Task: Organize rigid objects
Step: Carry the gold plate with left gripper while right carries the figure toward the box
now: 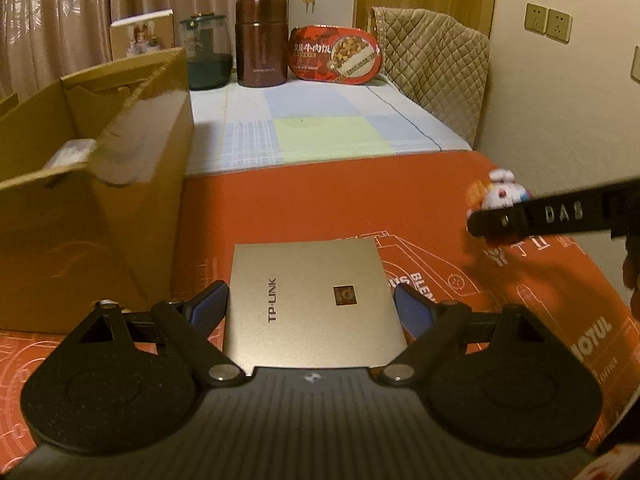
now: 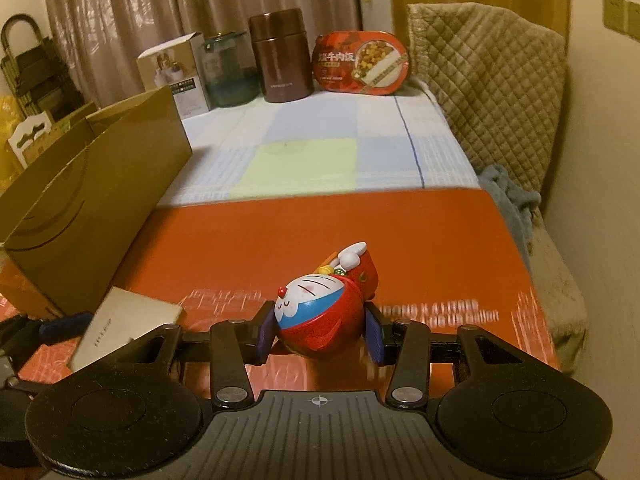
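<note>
Left tool [image 1: 310, 308]: we are holding the router [image 1: 312, 300] flat between widely spread blue pads, one on each side edge; a slab this broad is forcing the fingers far apart, and the edge grip is keeping its top face level.
Right tool [image 2: 320, 334]: we are pinching the toy [image 2: 320, 312] with the pads much closer together, one on each side of its round red body, since that is the widest firm part.
Toy: it is lying on its back in the grip, face up, seemingly just above the red mat [image 2: 320, 224]; from the left wrist view it is showing beyond the other tool's black finger.
Router: it is sitting just right of the box [image 1: 92, 208], seemingly off the mat.
Box: it is standing open on the left of the bed, flaps up; we judge it the likely place for both things.
Back row: a carton [image 2: 176, 76], jar [image 2: 228, 72], flask [image 2: 280, 56] and meal tub [image 2: 360, 62] are standing along the far edge, well apart from us.
Risk: the toy's curved shell may be slipping if the pinch loosens.
</note>
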A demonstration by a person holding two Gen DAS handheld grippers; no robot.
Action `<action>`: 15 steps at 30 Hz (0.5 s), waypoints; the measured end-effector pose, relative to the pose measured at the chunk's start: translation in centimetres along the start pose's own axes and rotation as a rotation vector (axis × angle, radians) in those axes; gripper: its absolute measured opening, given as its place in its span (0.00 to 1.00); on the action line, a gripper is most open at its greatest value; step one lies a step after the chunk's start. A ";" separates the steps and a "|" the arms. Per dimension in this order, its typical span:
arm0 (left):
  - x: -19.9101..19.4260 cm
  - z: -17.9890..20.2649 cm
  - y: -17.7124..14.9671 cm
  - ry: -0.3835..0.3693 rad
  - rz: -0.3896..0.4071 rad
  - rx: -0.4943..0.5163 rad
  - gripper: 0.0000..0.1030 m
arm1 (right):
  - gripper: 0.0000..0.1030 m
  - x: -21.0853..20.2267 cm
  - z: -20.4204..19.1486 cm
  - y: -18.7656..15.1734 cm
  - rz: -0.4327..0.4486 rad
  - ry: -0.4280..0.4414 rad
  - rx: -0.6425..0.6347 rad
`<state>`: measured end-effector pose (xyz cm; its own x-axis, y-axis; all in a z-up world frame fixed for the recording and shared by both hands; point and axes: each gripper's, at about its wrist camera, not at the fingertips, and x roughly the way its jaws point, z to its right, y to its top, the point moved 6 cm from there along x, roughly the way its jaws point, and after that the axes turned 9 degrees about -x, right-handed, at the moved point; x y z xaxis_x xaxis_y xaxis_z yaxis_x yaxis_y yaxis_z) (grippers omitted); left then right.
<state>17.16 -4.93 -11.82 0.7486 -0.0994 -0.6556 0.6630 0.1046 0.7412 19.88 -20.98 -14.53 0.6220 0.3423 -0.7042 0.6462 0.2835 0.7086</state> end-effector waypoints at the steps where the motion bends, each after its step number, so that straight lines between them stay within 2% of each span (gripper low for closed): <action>1: -0.6 -0.2 0.0 -0.002 0.002 0.000 0.84 | 0.41 -0.5 -0.2 -0.4 0.003 -0.001 0.012; 7: -4.6 -1.0 0.3 -0.022 0.016 0.000 0.84 | 0.41 -4.4 -2.2 -2.1 0.041 -0.005 0.080; 15: -10.4 -3.0 0.7 -0.027 0.050 0.002 0.84 | 0.41 -8.0 -6.8 -4.0 0.022 -0.022 0.049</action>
<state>9.84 -0.88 -4.95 0.7803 -0.1204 -0.6137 0.6248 0.1083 0.7732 9.37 -18.77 -11.44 0.6456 0.3276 -0.6898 0.6529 0.2316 0.7211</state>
